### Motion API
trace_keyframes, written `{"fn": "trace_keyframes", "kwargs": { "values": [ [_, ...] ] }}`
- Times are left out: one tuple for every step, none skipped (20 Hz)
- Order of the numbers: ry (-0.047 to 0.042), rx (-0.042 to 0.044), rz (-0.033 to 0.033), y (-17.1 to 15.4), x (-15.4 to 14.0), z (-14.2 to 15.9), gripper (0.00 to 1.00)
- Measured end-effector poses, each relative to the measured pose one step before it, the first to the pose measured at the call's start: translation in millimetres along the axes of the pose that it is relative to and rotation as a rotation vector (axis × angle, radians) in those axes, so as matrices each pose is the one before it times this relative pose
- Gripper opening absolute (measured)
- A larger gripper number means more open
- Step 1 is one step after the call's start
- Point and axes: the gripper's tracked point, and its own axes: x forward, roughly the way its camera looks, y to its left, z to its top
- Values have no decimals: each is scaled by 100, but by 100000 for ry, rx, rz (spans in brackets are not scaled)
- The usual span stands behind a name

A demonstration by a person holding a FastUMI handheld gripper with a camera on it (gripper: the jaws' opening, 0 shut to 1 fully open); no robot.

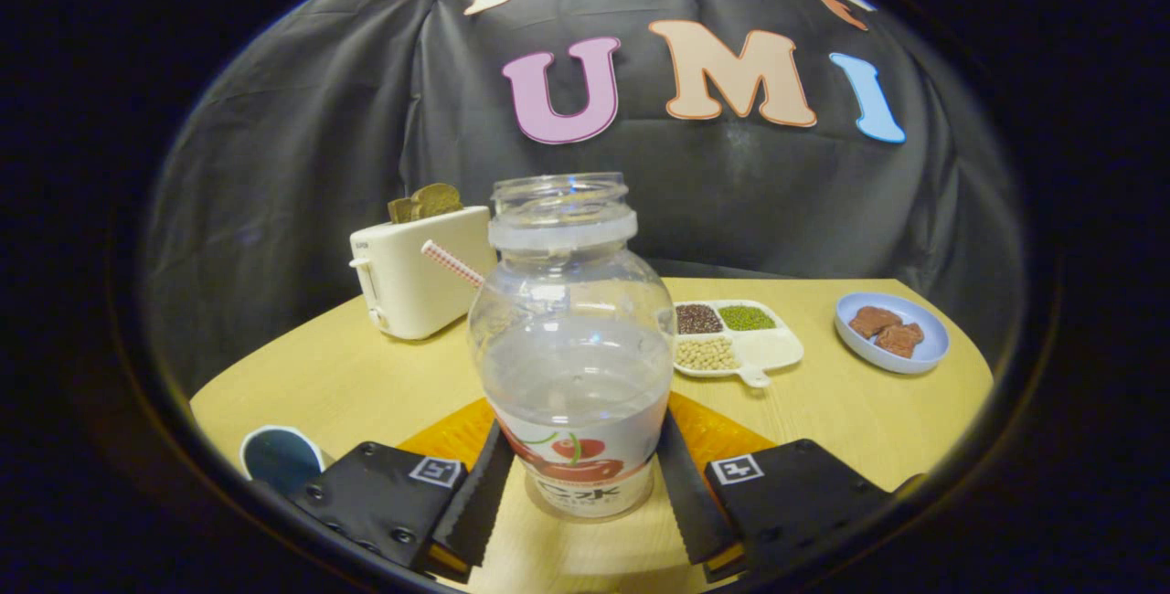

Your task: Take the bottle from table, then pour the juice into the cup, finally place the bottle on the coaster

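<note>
Gripper (582, 484) pinches the bottle (571, 338) low on its labelled base, one ridged finger pressed on each side. Bottle is clear plastic, bulbous, open wide mouth, upright on the pale wood-grain table (850, 420). Orange coaster (713, 434) lies just behind the bottle. Round blue cup (279, 459) sits beside the left finger. Beyond: boxy cream toaster (416, 274) with toast, sectioned bean tray (736, 338), blue plate (891, 334).
</note>
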Motion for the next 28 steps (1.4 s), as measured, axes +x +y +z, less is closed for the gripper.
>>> {"fn": "trace_keyframes", "kwargs": {
  "values": [
    [-220, 404, 747, 200, -151, 133, 90],
    [-328, 324, 761, 206, -111, 8, 92],
    [-226, -192, 495, 28, -103, 142, 94],
    [-224, -453, 257, 129, -201, 62, 96],
    [-423, -540, -492, -100, -224, 183, 97],
    [-884, -215, 56, -56, -286, 329, 99],
    [-991, 217, -25, -30, -364, 450, 99],
    [-922, 503, -103, -46, -416, 342, 99],
    [-1000, 687, 165, -29, -461, 491, 99],
    [-1137, 632, 43, 22, -485, 490, 99],
    [-1100, 153, 379, -29, -509, 571, 99],
    [-900, -471, -474, -187, -550, 458, 99],
    [-983, -844, -351, -219, -617, 572, 99],
    [-695, -1228, -622, -195, -694, 400, 98],
    [-761, -992, -638, -264, -702, 455, 98],
    [-871, -380, -256, -18, -850, 433, 98],
    [-326, 355, -220, -13, -845, 411, 98],
    [183, 649, 177, 101, -980, 218, 98],
    [136, 220, -36, 54, -1045, 351, 98],
    [-547, -275, -297, 70, -1225, 532, 98],
    [-950, -489, -876, -197, -1167, 750, 98],
    [-1178, -419, -268, -30, -1228, 773, 98],
    [-1517, 48, -546, -146, -1316, 896, 98],
    [-1612, 458, -340, -161, -1322, 914, 98],
    [-1217, 112, -333, -184, -1241, 953, 98],
    [-1370, -839, -1041, -414, -1243, 784, 98],
    [-1578, -1639, -993, -509, -1169, 927, 98],
    [-691, -1759, -967, -403, -1253, 580, 98]
  ]
}}
